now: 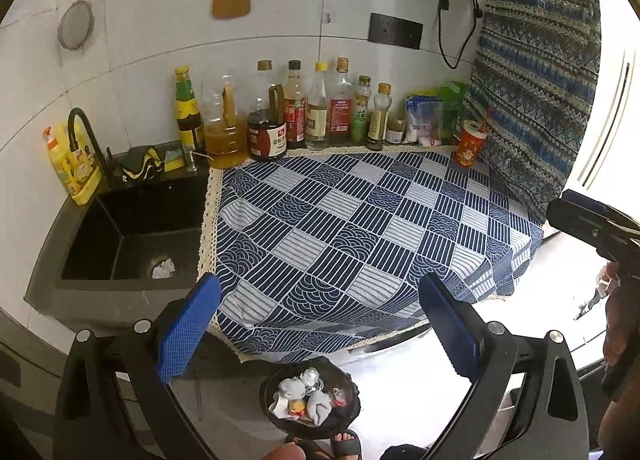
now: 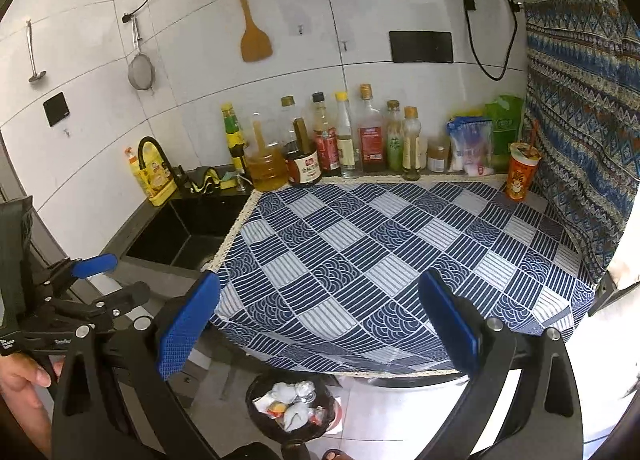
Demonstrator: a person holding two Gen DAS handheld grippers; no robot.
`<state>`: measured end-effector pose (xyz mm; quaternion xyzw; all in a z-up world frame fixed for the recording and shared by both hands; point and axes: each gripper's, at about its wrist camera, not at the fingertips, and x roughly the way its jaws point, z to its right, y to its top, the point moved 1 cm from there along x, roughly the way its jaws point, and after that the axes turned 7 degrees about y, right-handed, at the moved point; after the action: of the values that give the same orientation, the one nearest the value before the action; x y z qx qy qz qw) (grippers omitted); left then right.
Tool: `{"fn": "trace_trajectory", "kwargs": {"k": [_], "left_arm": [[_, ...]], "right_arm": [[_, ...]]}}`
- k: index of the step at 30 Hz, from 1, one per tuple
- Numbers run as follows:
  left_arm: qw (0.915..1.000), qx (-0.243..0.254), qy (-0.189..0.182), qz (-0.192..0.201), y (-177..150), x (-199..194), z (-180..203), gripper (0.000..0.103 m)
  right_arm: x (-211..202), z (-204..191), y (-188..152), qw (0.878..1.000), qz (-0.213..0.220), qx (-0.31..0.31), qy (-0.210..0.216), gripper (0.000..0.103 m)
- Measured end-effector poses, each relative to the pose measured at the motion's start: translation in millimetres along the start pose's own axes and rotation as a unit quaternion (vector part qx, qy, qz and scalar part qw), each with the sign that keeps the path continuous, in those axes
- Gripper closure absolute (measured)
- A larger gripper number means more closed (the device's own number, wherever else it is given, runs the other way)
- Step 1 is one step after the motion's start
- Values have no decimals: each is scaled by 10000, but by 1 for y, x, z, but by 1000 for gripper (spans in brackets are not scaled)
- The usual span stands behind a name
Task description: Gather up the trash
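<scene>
A black trash bin (image 1: 352,414) stands on the floor below the counter's front edge, with crumpled tissues, foil and wrappers (image 1: 308,396) inside; it also shows in the right wrist view (image 2: 256,416). My left gripper (image 1: 320,324) is open and empty, held above the bin, in front of the blue checkered cloth (image 1: 360,219). My right gripper (image 2: 320,320) is open and empty, also above the bin. A crumpled white scrap (image 1: 163,268) lies at the drain of the black sink (image 1: 100,252). An orange paper cup with a straw (image 2: 520,171) stands at the cloth's far right corner.
A row of sauce and oil bottles (image 1: 296,111) lines the tiled back wall, with bags (image 1: 428,115) beside them. A faucet, yellow dish soap (image 1: 68,163) and sponges sit behind the sink. A patterned curtain (image 1: 532,91) hangs at the right. The person's sandalled foot (image 1: 344,444) is beside the bin.
</scene>
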<state>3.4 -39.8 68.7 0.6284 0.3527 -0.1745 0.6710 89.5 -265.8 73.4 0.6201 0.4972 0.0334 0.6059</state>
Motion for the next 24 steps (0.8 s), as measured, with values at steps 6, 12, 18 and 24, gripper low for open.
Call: {"fn": "trace_trajectory", "kwargs": {"k": [6, 12, 18, 24], "left_arm": [[10000, -10, -50, 3, 1, -1, 5, 7], [9999, -74, -72, -52, -2, -3, 6, 7], [10000, 17, -96, -17, -6, -7, 9, 7], [9999, -1, -145, -51, -9, -8, 10, 7]], "right_arm": [[2, 0, -1, 10000, -54, 20, -37, 5], [-4, -2, -5, 10000, -4, -2, -83, 5], [-6, -5, -12, 9999, -53, -21, -109, 5], [-8, -5, -17, 9999, -73, 14, -144, 5]]}}
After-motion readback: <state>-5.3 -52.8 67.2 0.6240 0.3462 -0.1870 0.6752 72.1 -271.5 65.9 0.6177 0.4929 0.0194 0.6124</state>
